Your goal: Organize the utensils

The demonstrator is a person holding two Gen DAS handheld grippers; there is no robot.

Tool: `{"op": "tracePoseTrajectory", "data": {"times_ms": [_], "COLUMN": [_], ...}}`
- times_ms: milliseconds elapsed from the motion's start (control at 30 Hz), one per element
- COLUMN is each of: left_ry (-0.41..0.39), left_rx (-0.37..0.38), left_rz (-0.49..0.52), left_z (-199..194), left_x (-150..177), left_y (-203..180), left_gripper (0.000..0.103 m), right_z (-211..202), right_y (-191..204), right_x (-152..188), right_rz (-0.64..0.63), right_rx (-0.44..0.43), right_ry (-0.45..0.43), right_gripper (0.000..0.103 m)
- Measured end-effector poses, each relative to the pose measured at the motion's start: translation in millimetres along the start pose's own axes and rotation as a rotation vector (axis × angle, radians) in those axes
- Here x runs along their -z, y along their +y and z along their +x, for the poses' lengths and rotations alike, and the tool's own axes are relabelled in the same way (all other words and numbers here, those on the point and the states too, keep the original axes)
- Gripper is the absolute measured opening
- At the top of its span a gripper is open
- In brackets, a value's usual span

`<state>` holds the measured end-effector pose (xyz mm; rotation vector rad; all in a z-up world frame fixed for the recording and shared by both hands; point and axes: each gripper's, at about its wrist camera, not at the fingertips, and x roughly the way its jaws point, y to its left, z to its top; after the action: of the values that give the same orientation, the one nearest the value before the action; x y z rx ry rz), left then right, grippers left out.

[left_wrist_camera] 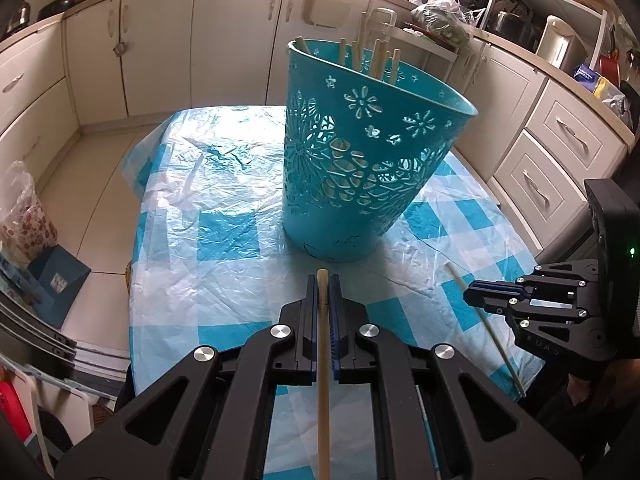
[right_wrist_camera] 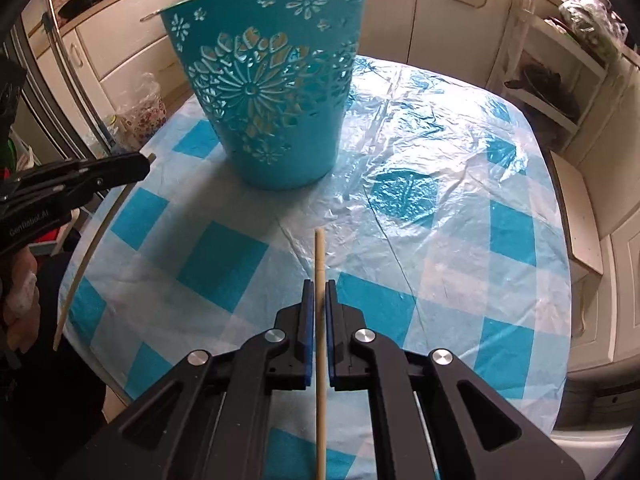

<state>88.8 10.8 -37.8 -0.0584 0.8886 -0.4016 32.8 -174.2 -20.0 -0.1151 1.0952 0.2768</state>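
Before the teal basket [left_wrist_camera: 360,160], L fingers [left_wrist_camera: 324,294] & R fingers [right_wrist_camera: 319,300] each pinch a chopstick lengthwise.

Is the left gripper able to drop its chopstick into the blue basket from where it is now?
Probably yes. The left gripper is shut on a chopstick, and the basket stands right ahead on the table with nothing between. Its rim sits higher, so the gripper would need to lift first.

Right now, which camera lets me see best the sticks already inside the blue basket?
The left wrist view. It looks down past the rim of the blue basket, so the sticks poke up clearly. In the right wrist view the basket's wall hides them; only pale bits show through the cutouts.
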Motion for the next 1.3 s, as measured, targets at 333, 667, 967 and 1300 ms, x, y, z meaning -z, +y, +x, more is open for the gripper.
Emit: {"op": "tracePoseTrajectory", "data": {"times_ms": [333,667,967,1300], "left_ry": [-0.007,-0.022,-0.116,-0.328], "left_rx": [-0.003,0.032,0.091,0.079], "left_rz": [0.009,-0.002,-0.020,0.000], "left_z": [-8,-21,-65,-109], "left_x": [1,-9,-47,-107], "left_y": [-2,-2,-9,-34], "left_gripper": [0.005,0.005,0.005,0.005], "right_z": [12,29,20,-3], "right_y": [3,10,-8,-22], "right_x": [2,6,10,14], "right_rz": [-0.033,-0.076,0.032,0.039], "right_rx": [0.030,0.014,-0.047,-0.066], "right_ry": [0.017,0.036,-0.015,-0.096], "right_gripper": [0.032,0.006,0.006,0.006]}}
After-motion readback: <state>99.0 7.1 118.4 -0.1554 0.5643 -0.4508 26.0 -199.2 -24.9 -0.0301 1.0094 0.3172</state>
